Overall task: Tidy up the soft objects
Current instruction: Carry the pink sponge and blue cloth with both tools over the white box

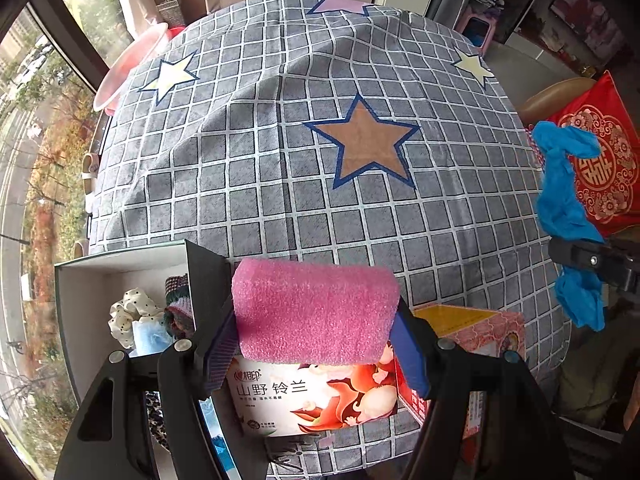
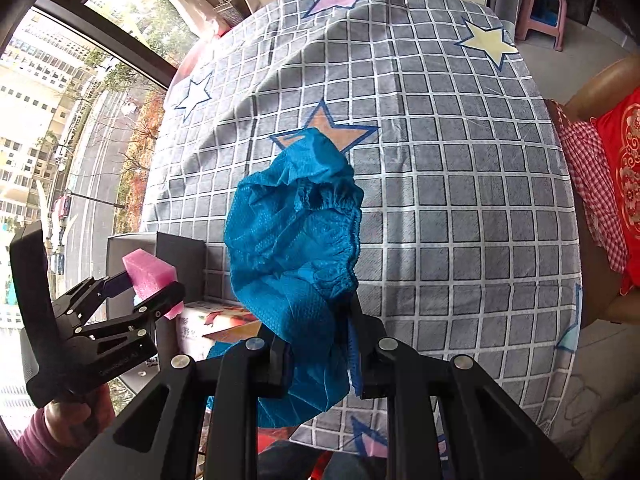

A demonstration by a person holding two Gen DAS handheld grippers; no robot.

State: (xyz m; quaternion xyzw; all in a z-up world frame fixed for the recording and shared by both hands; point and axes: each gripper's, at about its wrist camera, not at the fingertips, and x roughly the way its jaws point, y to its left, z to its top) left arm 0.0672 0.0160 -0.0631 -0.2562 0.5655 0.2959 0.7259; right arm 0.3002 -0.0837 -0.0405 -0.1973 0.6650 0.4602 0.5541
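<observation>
tissue pack [image 1: 316,396] reads 相印, 山野铃兰, below the pink foam [image 1: 316,314].

Table cloth [image 1: 248,184]: grey squares on a white grid, with blue-outlined stars in brown, pale yellow and lilac. Foam block [image 1: 316,312], lower centre of the left view: pink, speckled texture. Left tongs [image 1: 316,344]: black, with blue pads. Cover [image 2: 296,240], centre of the right view: bright blue, dimpled weave, gathered hem. Right tongs [image 2: 320,364]: black. Open box [image 1: 80,296], lower left: white interior, holding a cream scrunchie [image 1: 128,312] with black dots. Cushion [image 1: 604,160], right edge: red with gold ornament.
</observation>
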